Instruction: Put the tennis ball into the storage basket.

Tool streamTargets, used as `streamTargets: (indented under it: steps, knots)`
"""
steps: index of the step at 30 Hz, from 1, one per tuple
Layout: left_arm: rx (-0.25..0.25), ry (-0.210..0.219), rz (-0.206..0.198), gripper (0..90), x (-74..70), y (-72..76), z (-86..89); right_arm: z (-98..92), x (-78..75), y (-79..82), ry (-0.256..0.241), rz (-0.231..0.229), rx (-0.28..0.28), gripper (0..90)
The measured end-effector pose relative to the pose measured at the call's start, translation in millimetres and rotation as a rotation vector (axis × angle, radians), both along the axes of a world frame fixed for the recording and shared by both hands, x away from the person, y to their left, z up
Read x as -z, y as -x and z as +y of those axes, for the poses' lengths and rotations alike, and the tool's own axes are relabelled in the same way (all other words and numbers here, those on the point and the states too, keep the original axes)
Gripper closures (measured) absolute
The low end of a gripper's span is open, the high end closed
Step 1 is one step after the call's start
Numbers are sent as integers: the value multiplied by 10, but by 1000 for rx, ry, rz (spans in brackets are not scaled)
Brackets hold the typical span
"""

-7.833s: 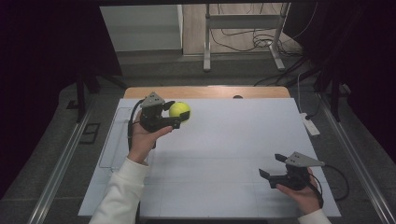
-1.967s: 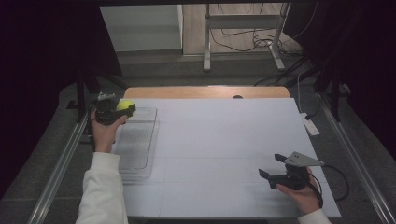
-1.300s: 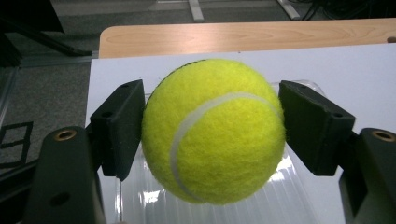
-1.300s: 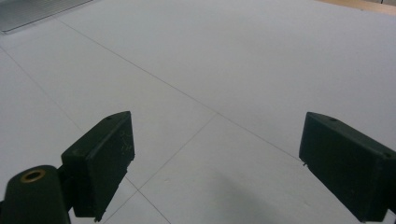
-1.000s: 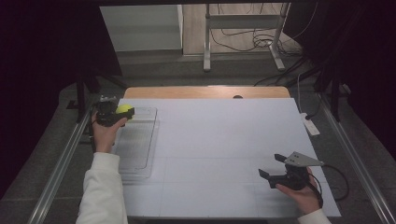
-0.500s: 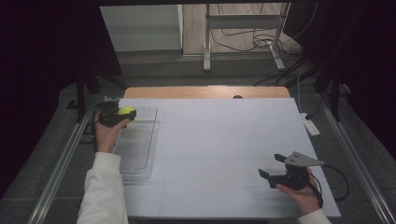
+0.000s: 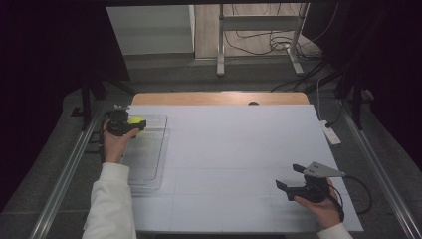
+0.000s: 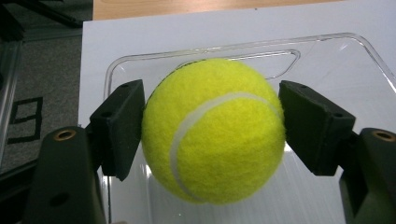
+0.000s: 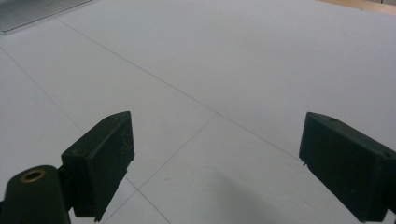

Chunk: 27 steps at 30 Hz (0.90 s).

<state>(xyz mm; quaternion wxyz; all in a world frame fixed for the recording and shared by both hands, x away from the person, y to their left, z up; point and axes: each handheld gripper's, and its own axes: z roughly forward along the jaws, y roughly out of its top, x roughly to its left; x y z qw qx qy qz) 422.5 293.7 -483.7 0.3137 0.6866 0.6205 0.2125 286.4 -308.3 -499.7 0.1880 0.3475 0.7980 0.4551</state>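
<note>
A yellow tennis ball [image 7: 135,120] [image 8: 212,130] sits between the black jaws of my left gripper [image 7: 130,123] [image 8: 212,109], which is shut on it. The ball hangs over the far end of a clear plastic tray [image 7: 149,154] [image 8: 233,44] at the left side of the white table [image 7: 234,144]. Low over the table's near right corner, my right gripper [image 7: 288,177] [image 9: 215,140] stands open with bare white surface between its jaws.
A white power strip [image 7: 331,133] lies at the table's right edge. A strip of wooden tabletop [image 7: 219,98] shows along the back. Metal rails [image 7: 64,174] run along the floor on the left, and a metal stand [image 7: 259,37] with cables is behind the table.
The left gripper carried the ball from over the table leftwards to the tray's far end, and in the last second sank slightly. The right gripper has stayed put.
</note>
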Motion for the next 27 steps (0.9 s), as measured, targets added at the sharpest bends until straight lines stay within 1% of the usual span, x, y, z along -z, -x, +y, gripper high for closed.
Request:
streamTargets:
  steps: [3, 8, 10, 12, 15, 16, 19, 20, 22, 27]
  knots:
    - [0, 1, 4, 273, 11, -4, -2, 0, -1, 0, 0, 0, 0, 106]
    - [1, -14, 20, 271, 38, -16, -9, -1, 0, 0, 0, 1, 1, 106]
    - [4, -30, 30, 271, 51, -21, -11, 0, 1, -1, 0, 1, 1, 106]
    - [11, -33, 41, 271, 59, -24, -20, -1, 0, 0, 0, 1, 1, 106]
    - [15, -48, 53, 271, 75, -34, -41, -2, 0, 1, 0, 0, 1, 106]
    - [22, -59, 57, 271, 82, -39, -46, -1, 0, 0, 0, 0, 1, 106]
    - [25, -63, 67, 271, 92, -43, -62, -1, 1, 0, 0, 1, 1, 106]
    - [28, -79, 71, 271, 100, -48, -74, -1, 1, -1, 0, 1, 1, 106]
    - [30, -97, 79, 270, 119, -58, -108, 0, 1, -1, 0, 1, 0, 106]
    - [40, -118, 92, 270, 147, -77, -147, 0, 5, -3, 2, 3, 0, 106]
